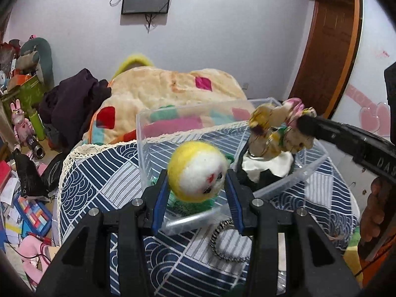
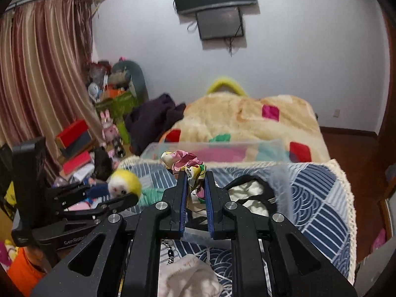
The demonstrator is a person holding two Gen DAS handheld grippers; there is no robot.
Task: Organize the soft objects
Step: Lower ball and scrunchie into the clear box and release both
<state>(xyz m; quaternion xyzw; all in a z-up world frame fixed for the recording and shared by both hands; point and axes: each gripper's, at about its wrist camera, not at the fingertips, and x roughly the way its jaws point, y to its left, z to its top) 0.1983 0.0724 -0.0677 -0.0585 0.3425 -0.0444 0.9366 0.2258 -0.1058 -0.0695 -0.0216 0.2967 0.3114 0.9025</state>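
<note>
My left gripper (image 1: 196, 173) is shut on a round yellow and white plush toy (image 1: 196, 170) and holds it over the near part of a clear plastic bin (image 1: 141, 143). The toy also shows in the right wrist view (image 2: 125, 182). My right gripper (image 2: 195, 173) is shut on a floral scrunchie (image 2: 184, 163) above the bin; it shows in the left wrist view (image 1: 279, 128) over the bin's right side. A black and white cloth (image 1: 267, 165) lies inside the bin, and a green knit piece (image 1: 198, 204) lies under the toy.
The bin stands on a blue patterned cloth (image 1: 104, 170) with a lace edge. A black and white hair tie (image 1: 222, 242) lies near the bin. A white pouch (image 2: 188, 274) lies close below. A beige blanket (image 1: 168, 84) covers the bed behind. Clutter fills the floor at left.
</note>
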